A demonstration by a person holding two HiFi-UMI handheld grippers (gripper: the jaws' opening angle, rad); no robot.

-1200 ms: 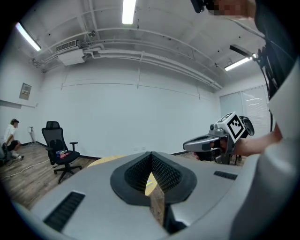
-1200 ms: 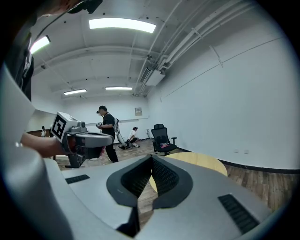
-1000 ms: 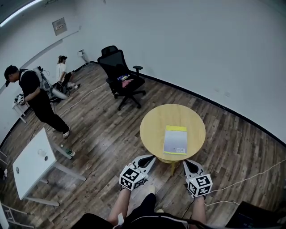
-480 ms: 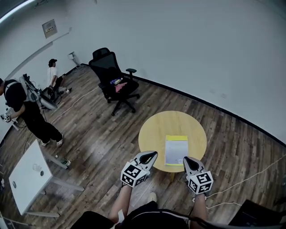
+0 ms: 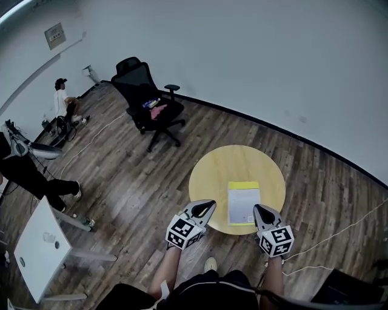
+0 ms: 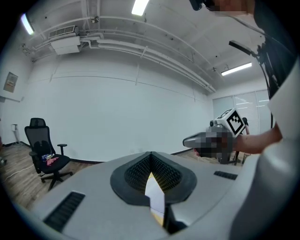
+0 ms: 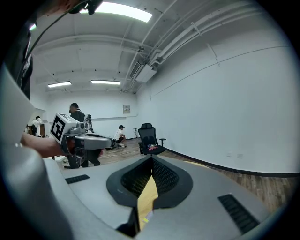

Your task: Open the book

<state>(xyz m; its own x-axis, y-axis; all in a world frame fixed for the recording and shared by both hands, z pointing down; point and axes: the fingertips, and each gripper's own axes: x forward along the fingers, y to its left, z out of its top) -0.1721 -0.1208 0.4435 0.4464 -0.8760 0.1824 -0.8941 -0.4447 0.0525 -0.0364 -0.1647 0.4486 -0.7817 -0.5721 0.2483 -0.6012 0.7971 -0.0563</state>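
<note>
— What sort of room is it?
— A bare white wall (image 5: 242,54) sweeps across the top of the head view, with a black baseboard (image 5: 273,131) at its foot. Below that is a grey-brown wood-plank floor (image 5: 139,175).
— Furniture?
— A black office chair (image 5: 145,97) stands upper left of centre, with something pink on its seat, perhaps cloth. A round yellow table (image 5: 233,164) sits right of centre, low in the frame. A white table (image 5: 36,248) is at the lower left edge.
— And the light?
— Strip lights (image 7: 126,10) on a white ceiling, with pipes (image 6: 122,45) running along it. A small plaque (image 5: 55,35) hangs at the upper left.
</note>
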